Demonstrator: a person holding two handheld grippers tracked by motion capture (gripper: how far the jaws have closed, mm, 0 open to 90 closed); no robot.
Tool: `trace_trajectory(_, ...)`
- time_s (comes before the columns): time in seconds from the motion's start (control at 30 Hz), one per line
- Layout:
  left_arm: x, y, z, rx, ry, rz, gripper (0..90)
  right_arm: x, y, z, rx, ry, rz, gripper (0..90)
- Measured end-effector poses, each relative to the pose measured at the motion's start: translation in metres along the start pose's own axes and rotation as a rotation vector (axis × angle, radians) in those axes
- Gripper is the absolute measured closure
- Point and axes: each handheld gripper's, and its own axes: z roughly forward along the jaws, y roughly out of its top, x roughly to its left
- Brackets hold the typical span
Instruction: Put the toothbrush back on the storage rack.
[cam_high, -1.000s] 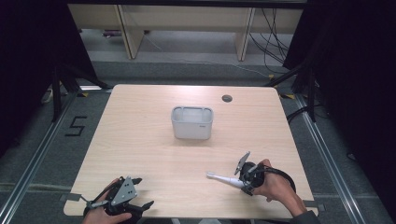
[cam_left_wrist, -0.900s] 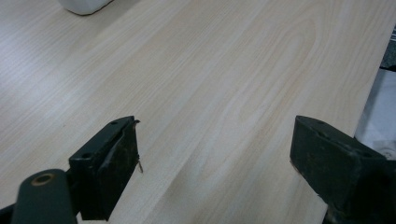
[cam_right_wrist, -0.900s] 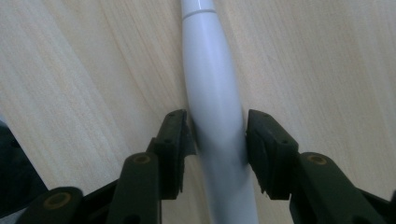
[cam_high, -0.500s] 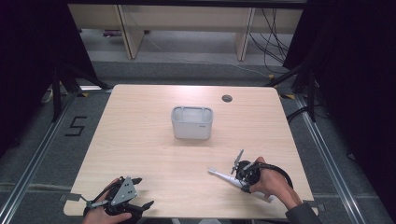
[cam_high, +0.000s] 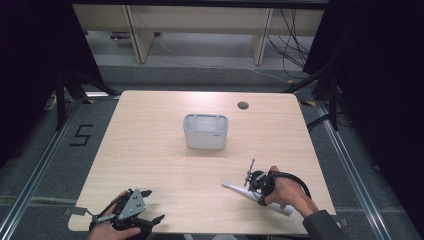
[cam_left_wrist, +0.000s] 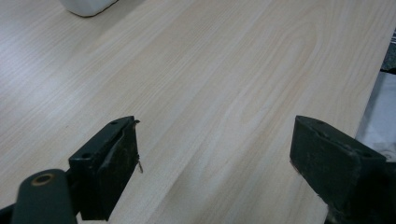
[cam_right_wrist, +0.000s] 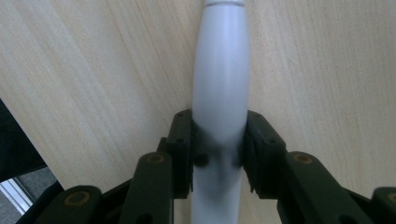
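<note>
The right gripper (cam_right_wrist: 219, 140) has its jaws closed against both sides of a slim white handle (cam_right_wrist: 220, 84), which looks like an electric toothbrush body; the jaws have just been closing on it. In the high view the right gripper (cam_high: 256, 181) sits low over the near right part of the worktop (cam_high: 150, 150), and the white handle (cam_high: 235, 187) lies flat there, its thin end pointing left. The left gripper (cam_left_wrist: 215, 154) stands wide open with nothing between its jaws, and rests at the near left edge (cam_high: 131, 216). A pale grey bin (cam_high: 205, 131) stands upright at the middle of the worktop, well apart from both.
</note>
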Motion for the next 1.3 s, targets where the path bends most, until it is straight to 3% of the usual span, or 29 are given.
trace_trajectory(0.07, 0.000, 0.000, 0.000, 0.000, -0.004, -0.004, 14.8, 0.001, -0.001, 0.000, -0.006, -0.013, -0.010, 66.5)
trace_trajectory(0.17, 0.001, 0.000, -0.001, 0.014, -0.002, 0.007, 14.7, 0.002, -0.004, -0.001, -0.022, -0.023, 0.012, 66.5)
trace_trajectory(0.2, -0.001, 0.000, 0.001, -0.007, -0.006, -0.015, 14.8, 0.002, -0.005, -0.001, -0.036, -0.023, -0.001, 66.6)
trace_trajectory(0.23, 0.001, 0.000, 0.000, 0.014, -0.009, 0.007, 14.8, 0.003, -0.007, -0.003, -0.046, -0.025, 0.017, 66.5)
trace_trajectory(0.27, 0.001, 0.000, 0.000, 0.015, -0.010, 0.003, 14.8, 0.004, -0.009, -0.006, -0.058, -0.026, 0.027, 66.6)
trace_trajectory(0.3, 0.001, 0.000, 0.000, 0.011, -0.010, -0.001, 14.8, 0.003, -0.010, -0.008, -0.073, -0.019, 0.020, 66.6)
trace_trajectory(0.33, 0.001, 0.000, 0.000, 0.005, -0.012, -0.003, 14.7, 0.002, -0.013, -0.011, -0.106, -0.042, 0.013, 66.6)
trace_trajectory(0.4, 0.001, 0.000, 0.000, 0.010, -0.011, 0.000, 14.8, 0.003, -0.016, -0.022, -0.149, -0.040, 0.050, 66.6)
trace_trajectory(0.47, 0.001, 0.000, 0.000, 0.012, -0.011, -0.001, 14.8, 0.000, -0.020, -0.033, -0.189, -0.046, 0.057, 66.6)
trace_trajectory(0.6, 0.001, 0.000, 0.000, 0.010, -0.011, 0.001, 14.7, -0.007, -0.027, -0.056, -0.335, -0.100, 0.097, 66.6)
trace_trajectory(0.73, 0.001, 0.000, 0.000, 0.004, -0.011, -0.001, 14.8, -0.015, -0.029, -0.071, -0.430, -0.137, 0.119, 66.6)
trace_trajectory(0.77, 0.000, 0.000, 0.001, -0.013, -0.001, -0.008, 14.8, -0.016, -0.028, -0.073, -0.448, -0.140, 0.133, 66.6)
trace_trajectory(0.8, 0.001, 0.000, -0.001, 0.016, -0.008, 0.007, 14.8, -0.020, -0.028, -0.077, -0.486, -0.151, 0.112, 66.7)
trace_trajectory(0.9, 0.001, 0.000, 0.001, -0.002, 0.001, 0.007, 14.8, -0.025, -0.027, -0.084, -0.540, -0.159, 0.136, 66.7)
trace_trajectory(1.0, -0.001, 0.000, 0.001, -0.007, -0.013, -0.019, 14.8, -0.031, -0.024, -0.091, -0.648, -0.171, 0.173, 66.7)
trace_trajectory(1.03, 0.001, 0.000, 0.000, 0.009, -0.012, 0.001, 14.8, -0.035, -0.023, -0.093, -0.684, -0.179, 0.176, 66.7)
trace_trajectory(1.13, 0.001, 0.000, 0.001, -0.004, 0.001, 0.006, 14.8, -0.044, -0.021, -0.099, -0.820, -0.170, 0.242, 66.7)
trace_trajectory(1.17, -0.001, 0.000, 0.001, -0.013, -0.001, -0.016, 14.8, -0.048, -0.021, -0.101, -0.837, -0.157, 0.248, 66.7)
trace_trajectory(1.2, 0.000, 0.000, 0.000, -0.002, -0.002, -0.007, 14.8, -0.051, -0.019, -0.103, -0.882, -0.155, 0.286, 66.7)
trace_trajectory(1.3, 0.001, 0.000, -0.001, 0.004, 0.005, 0.008, 14.8, -0.059, -0.014, -0.103, -0.950, -0.199, 0.314, 66.6)
